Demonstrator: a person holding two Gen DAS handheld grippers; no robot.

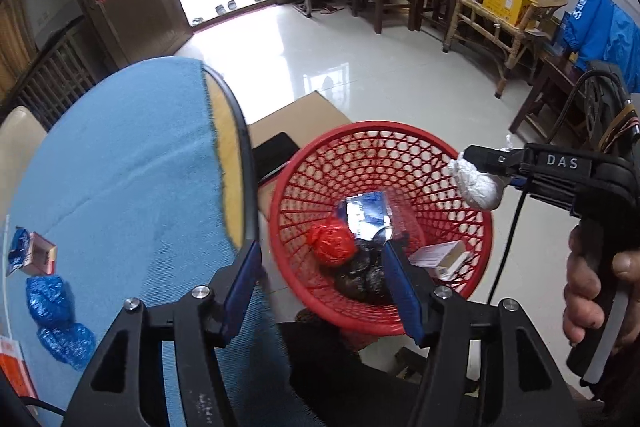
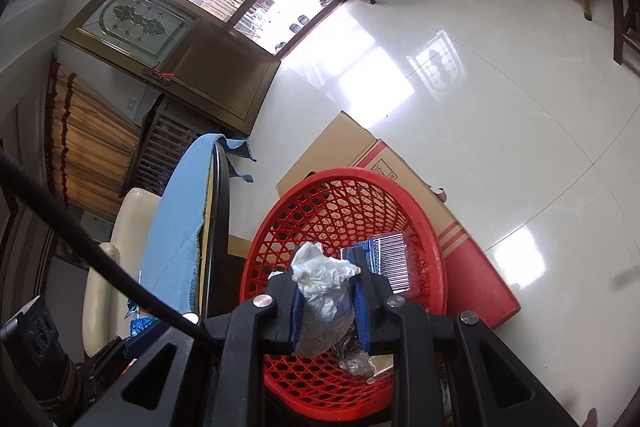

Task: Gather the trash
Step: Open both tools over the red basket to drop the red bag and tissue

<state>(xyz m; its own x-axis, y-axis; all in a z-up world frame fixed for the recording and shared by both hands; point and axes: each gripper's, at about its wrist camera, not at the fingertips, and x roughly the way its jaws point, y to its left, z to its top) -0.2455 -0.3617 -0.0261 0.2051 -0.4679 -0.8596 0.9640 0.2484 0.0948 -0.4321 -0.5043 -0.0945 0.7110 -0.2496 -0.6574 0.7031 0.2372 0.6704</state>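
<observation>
A red mesh basket stands on a cardboard box beside the table. Inside it lie a red crumpled wrapper, a shiny blue packet, dark trash and a small white carton. My right gripper is shut on a white crumpled bag and holds it above the basket; it shows in the left wrist view at the basket's right rim. My left gripper is open and empty over the basket's near left edge. Blue crumpled wrappers lie on the blue-clothed table.
The round table with a blue cloth is to the left; a small box and an orange item lie on it. A flattened cardboard box lies under the basket. Chairs and stools stand at the far wall.
</observation>
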